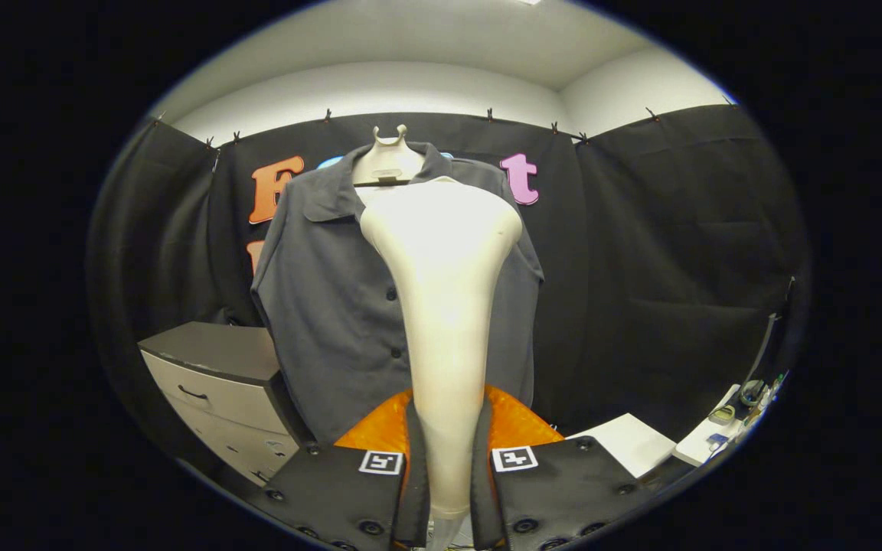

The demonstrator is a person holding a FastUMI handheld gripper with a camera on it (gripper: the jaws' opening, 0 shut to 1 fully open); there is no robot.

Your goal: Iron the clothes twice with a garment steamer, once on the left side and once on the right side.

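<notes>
A dark grey button-up shirt (pixel 334 306) hangs on a pale hanger (pixel 389 157) in front of the black cloth wall. My gripper (pixel 447 474) is shut on the slim handle of a cream-white garment steamer (pixel 445 291), with one finger pressing on each side. The steamer stands upright between the fingers and widens to a broad head. That head sits in front of the shirt's chest, right of the button line, and hides the shirt's middle and much of its right half. Whether the head touches the cloth cannot be told.
A drawer cabinet (pixel 211 367) with a dark top stands low at the left, beside the shirt's hem. Low at the right lies a white tabletop (pixel 632 440), with several small items (pixel 739 405) at its far end.
</notes>
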